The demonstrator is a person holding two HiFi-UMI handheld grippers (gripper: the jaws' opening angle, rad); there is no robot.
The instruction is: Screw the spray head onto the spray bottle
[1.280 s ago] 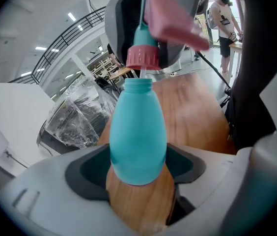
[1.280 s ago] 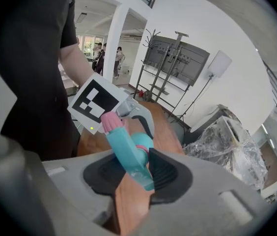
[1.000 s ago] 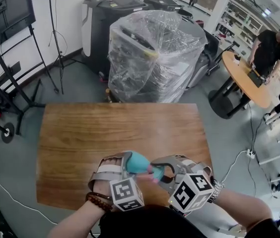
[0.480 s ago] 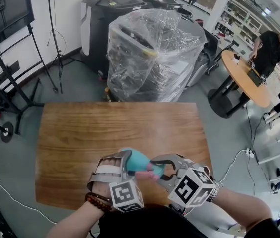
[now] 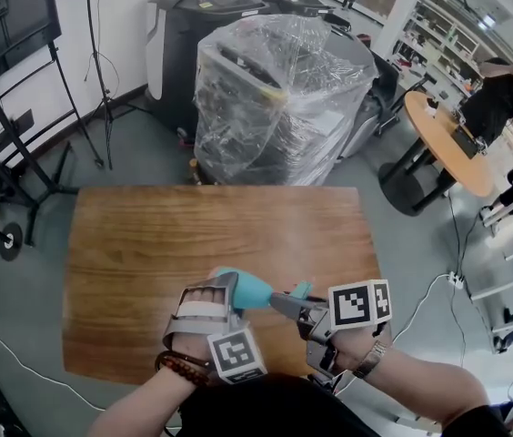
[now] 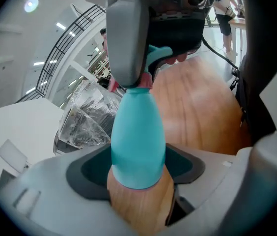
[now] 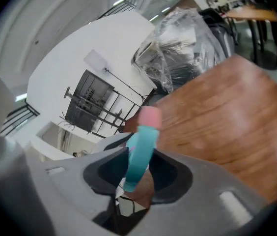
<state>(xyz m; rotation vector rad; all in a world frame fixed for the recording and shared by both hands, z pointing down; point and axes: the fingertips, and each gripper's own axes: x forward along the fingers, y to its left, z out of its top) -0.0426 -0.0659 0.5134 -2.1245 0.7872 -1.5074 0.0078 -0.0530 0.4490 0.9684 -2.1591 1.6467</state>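
head meets neck, in mid-air

the left gripper (image 5: 227, 289) has its jaws spread wide and clamped on the fat end of the teal bottle (image 5: 249, 289). the bottle lies on its side in the air, neck pointing away from those jaws and straight at the right gripper (image 5: 293, 304). that one's jaws are half closed, pinching the spray head (image 5: 301, 289) by its teal body. the pink collar (image 6: 139, 82) sits just past its tips, right against the bottle's neck. both grippers hover above the table (image 5: 147, 244), near its front edge.

now the risks, as i judge them. the right gripper holds the head's body, not the collar, so a twist may lever the head off line and cross the thread. the bottle is smooth and rounded, so it may just spin inside the left jaws and the collar never bites. how far the thread has caught, no view shows. ease either grip too soon and the piece drops to the table.

the container: the bottle is opaque, so i cannot tell what is inside. if it is liquid, a loose head on a sideways bottle could leak at the neck.
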